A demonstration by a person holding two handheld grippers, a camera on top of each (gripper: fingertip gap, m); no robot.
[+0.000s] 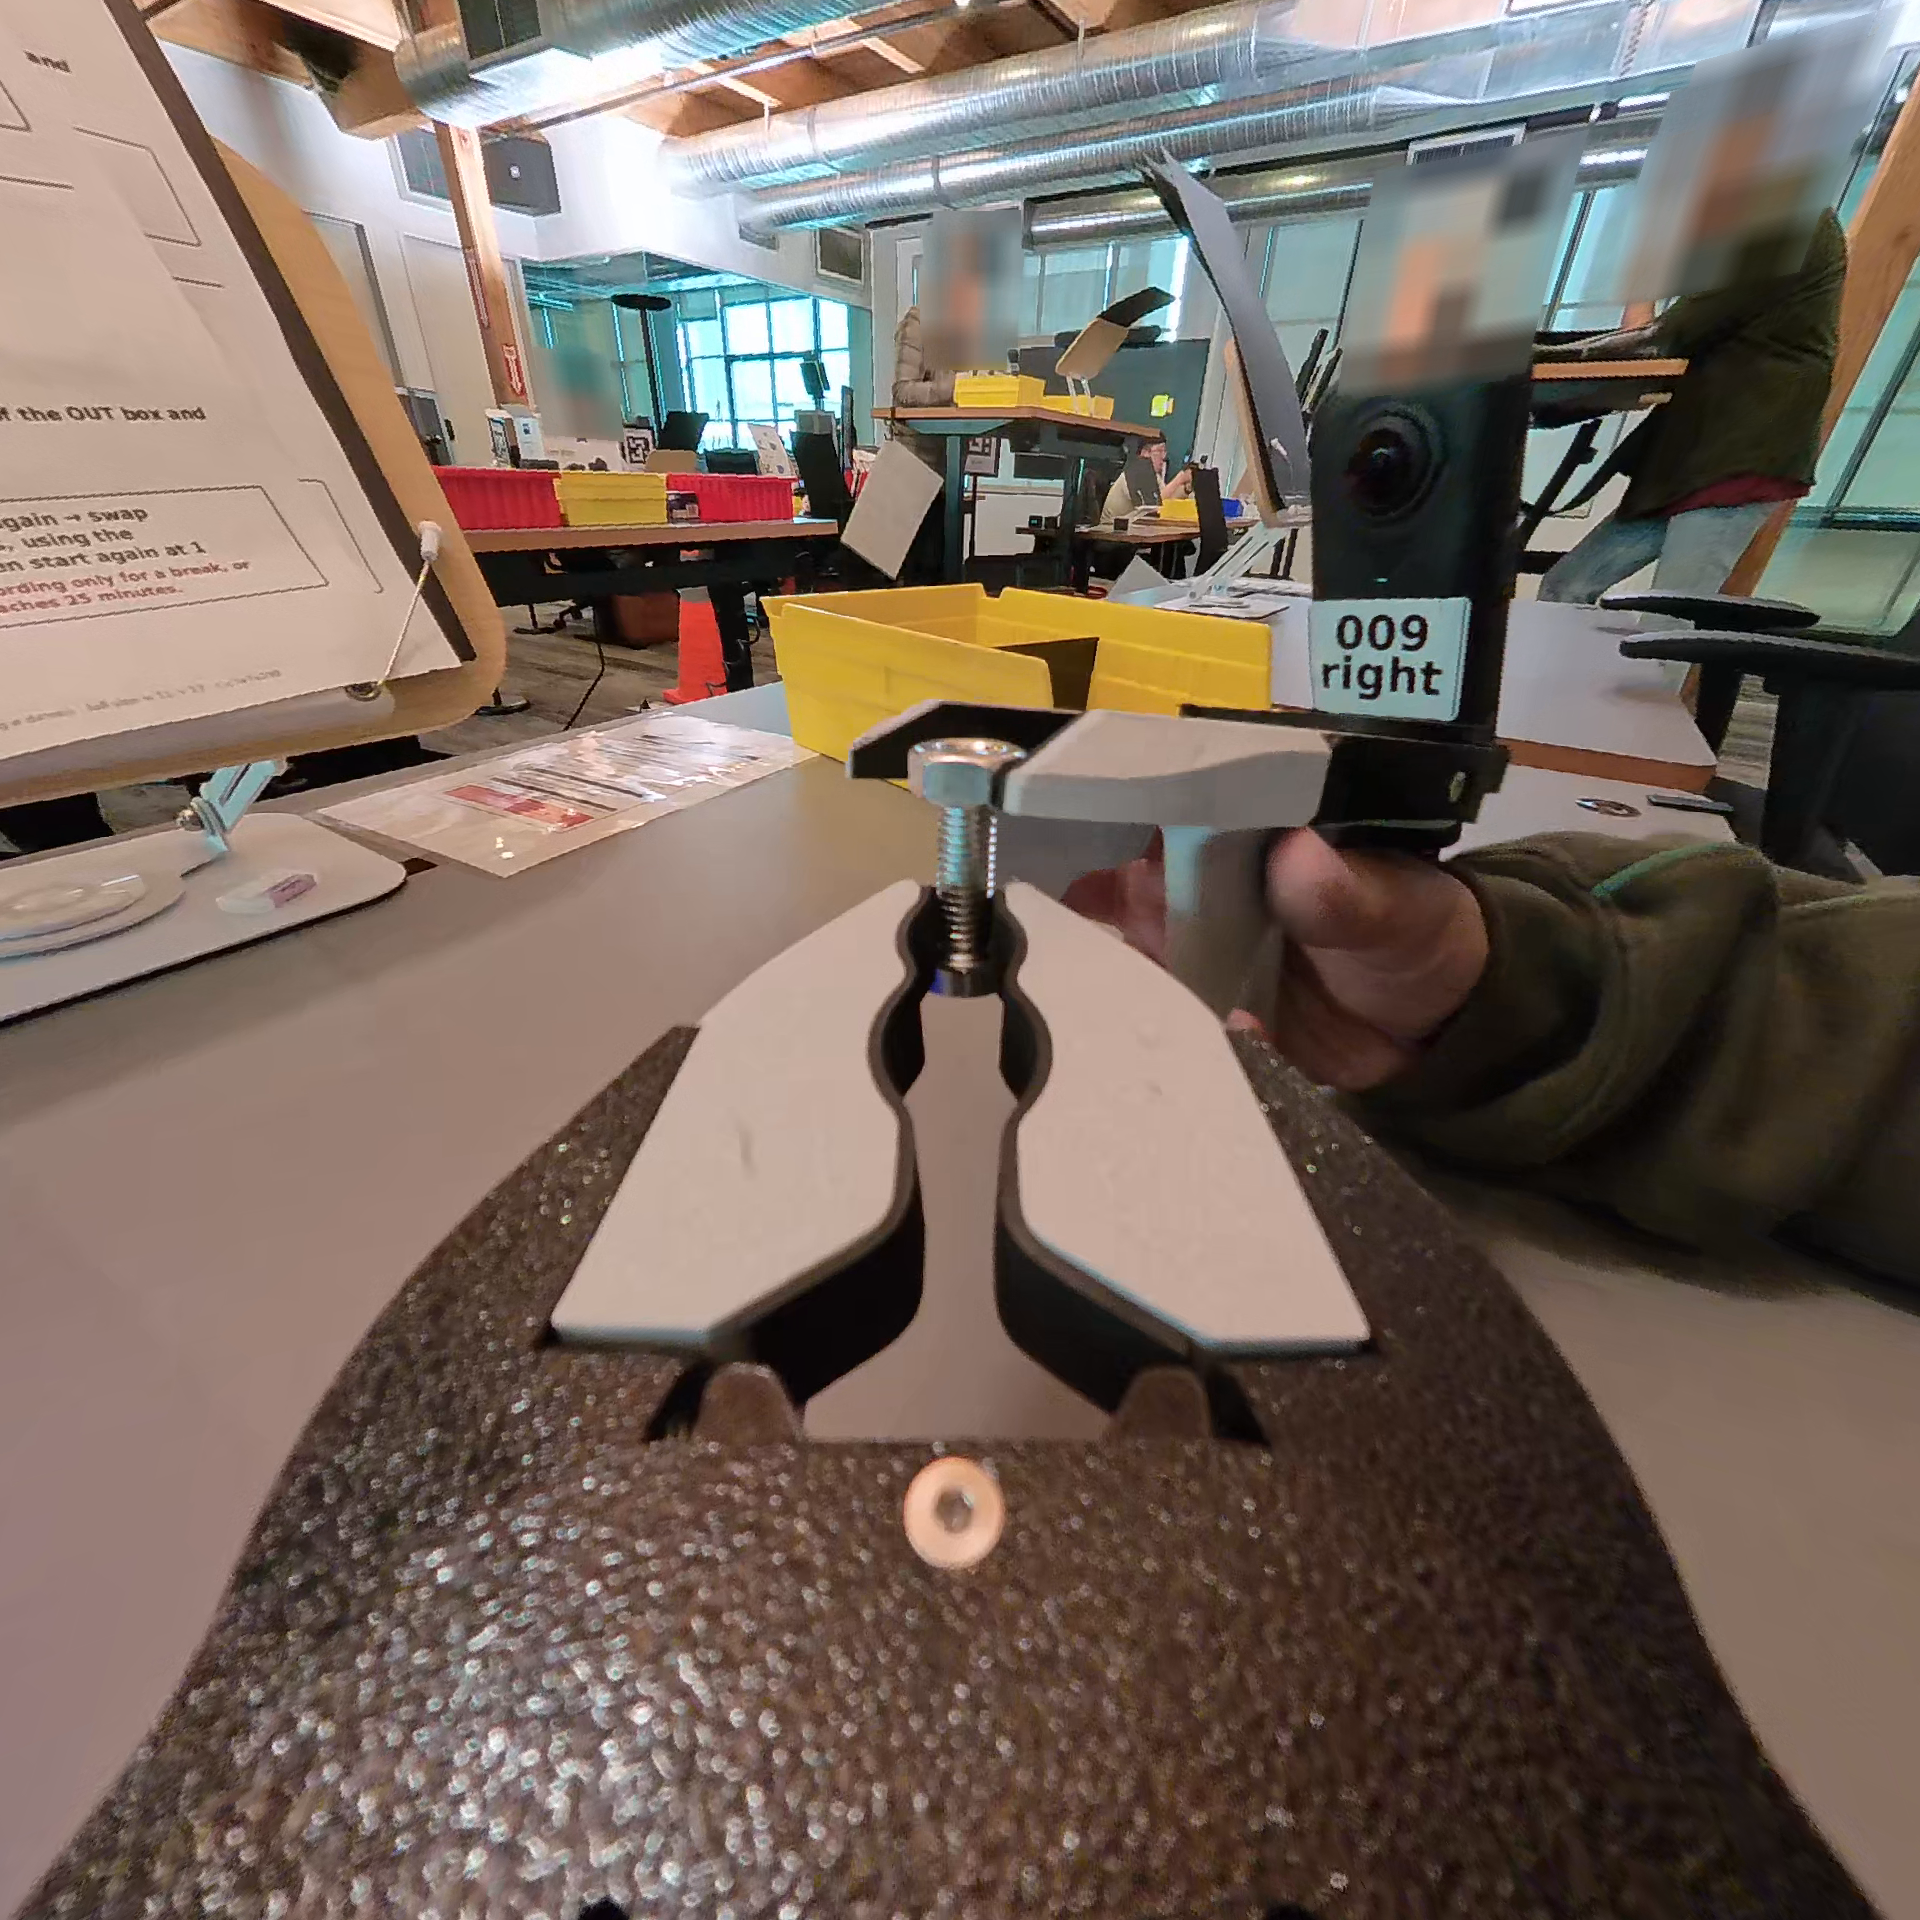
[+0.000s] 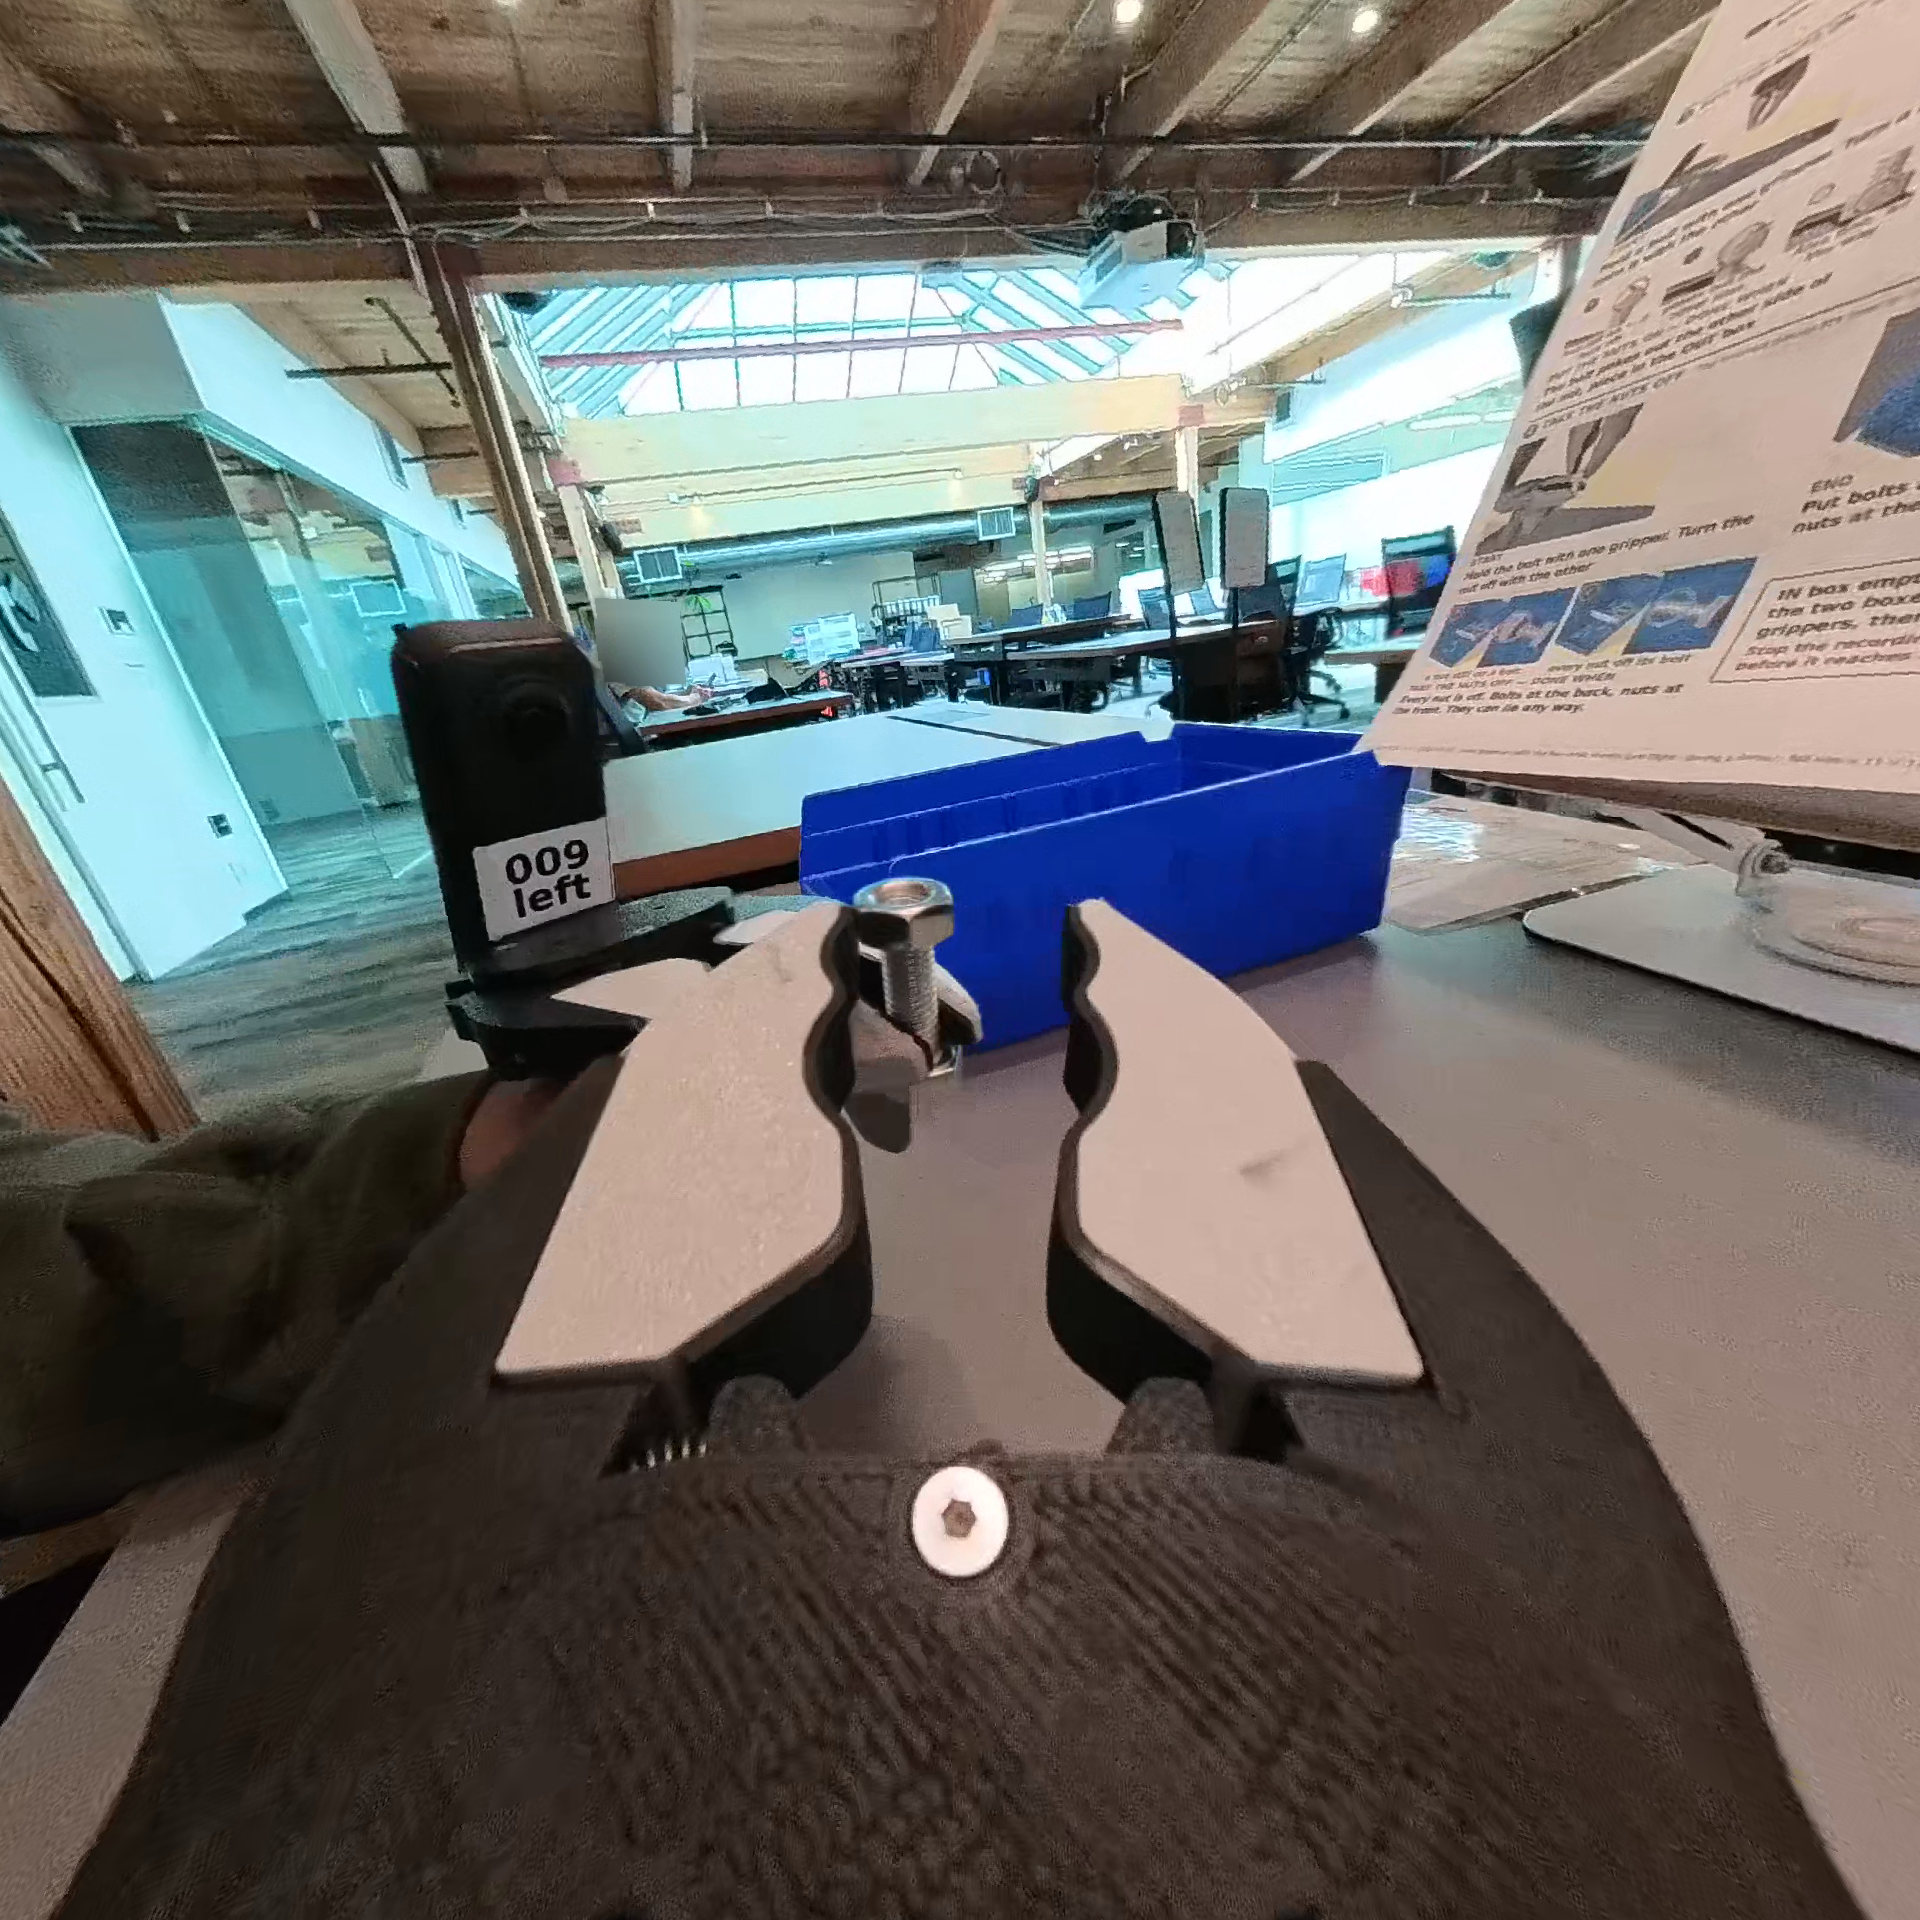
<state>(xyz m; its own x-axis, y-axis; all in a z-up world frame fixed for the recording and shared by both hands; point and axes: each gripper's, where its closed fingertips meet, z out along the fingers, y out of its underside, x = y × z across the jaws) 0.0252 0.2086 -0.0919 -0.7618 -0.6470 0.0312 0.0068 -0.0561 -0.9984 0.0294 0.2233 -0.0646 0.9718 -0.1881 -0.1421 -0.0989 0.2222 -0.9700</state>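
Note:
A silver bolt (image 1: 964,883) stands upright with a hex nut (image 1: 966,762) at its top end. My left gripper (image 1: 964,940) is shut on the bolt's lower end, just above the grey table (image 1: 312,1195). My right gripper (image 2: 956,935) is open, level with the nut (image 2: 902,907). The nut sits between its fingers, close against the left one. In the left wrist view the right gripper (image 1: 966,750) reaches in from the right, one finger on each side of the nut. In the right wrist view the left gripper (image 2: 940,1044) holds the bolt (image 2: 914,982) from the left.
A yellow bin (image 1: 935,665) stands behind the bolt in the left wrist view. A blue bin (image 2: 1143,862) stands behind it in the right wrist view. A printed sheet on a stand (image 1: 156,416) is at the table's side, with a laminated sheet (image 1: 582,779) lying flat. A green-sleeved arm (image 1: 1610,1018) rests on the table. The tips of both grippers are at nearly the same place.

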